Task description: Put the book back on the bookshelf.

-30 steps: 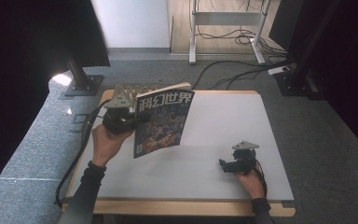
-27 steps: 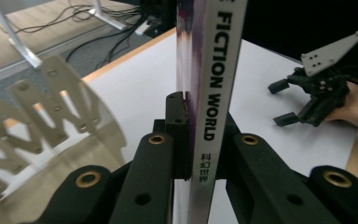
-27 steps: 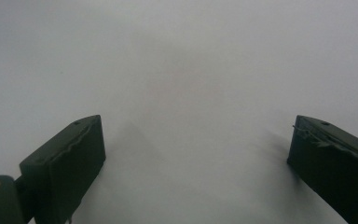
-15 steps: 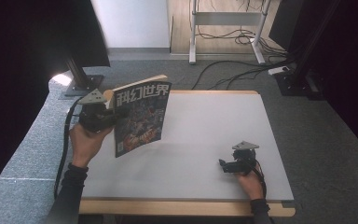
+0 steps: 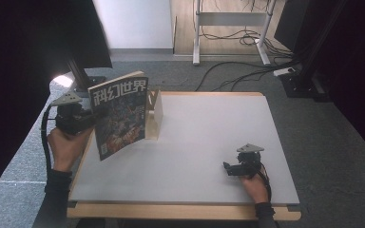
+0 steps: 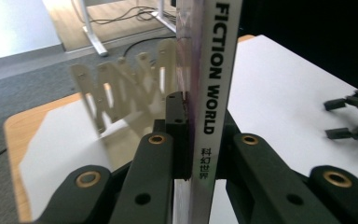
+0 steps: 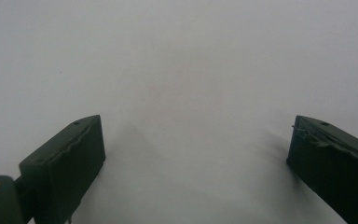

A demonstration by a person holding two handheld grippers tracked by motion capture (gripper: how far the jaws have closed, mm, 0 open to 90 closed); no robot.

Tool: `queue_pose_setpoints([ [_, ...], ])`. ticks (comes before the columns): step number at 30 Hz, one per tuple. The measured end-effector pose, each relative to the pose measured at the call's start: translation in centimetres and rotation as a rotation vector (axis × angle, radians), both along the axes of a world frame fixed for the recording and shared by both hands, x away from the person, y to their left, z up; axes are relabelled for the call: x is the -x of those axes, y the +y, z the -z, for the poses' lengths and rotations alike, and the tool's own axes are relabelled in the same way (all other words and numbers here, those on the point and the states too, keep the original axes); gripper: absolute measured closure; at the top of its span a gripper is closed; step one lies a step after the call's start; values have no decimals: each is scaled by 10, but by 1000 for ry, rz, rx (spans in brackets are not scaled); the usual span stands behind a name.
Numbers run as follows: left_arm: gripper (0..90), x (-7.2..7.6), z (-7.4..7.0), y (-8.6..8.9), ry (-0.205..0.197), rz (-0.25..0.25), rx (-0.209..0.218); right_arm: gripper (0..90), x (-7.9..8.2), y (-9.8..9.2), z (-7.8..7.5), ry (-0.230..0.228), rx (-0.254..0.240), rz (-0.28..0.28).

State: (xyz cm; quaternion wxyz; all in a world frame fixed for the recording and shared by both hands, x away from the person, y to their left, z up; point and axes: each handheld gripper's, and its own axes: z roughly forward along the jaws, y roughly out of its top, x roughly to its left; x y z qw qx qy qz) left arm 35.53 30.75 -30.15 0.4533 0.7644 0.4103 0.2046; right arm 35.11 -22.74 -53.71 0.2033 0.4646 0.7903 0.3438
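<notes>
The left gripper (image 5: 92,119) is clamping the magazine (image 5: 120,115) by its spine, holding it upright and clear of the table (image 5: 204,142), with the wooden rack (image 5: 154,115) just beyond it. The thin spine is risking slipping or sagging between the pads, or clipping the rack. The right gripper (image 5: 232,168) is resting wide and empty on the table, well apart.

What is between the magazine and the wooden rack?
Nothing visible. The left gripper holds the magazine upright right next to the rack, with only bare table showing around them.
</notes>
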Motion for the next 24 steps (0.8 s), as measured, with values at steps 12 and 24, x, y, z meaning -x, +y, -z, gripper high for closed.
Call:
queue_pose_setpoints([
  [12,827,-16,14,23,26,-106,8,30,0,0,0,-1,0,1],
  [24,828,-39,31,24,30,-172,17,30,0,0,0,0,-1,3],
])
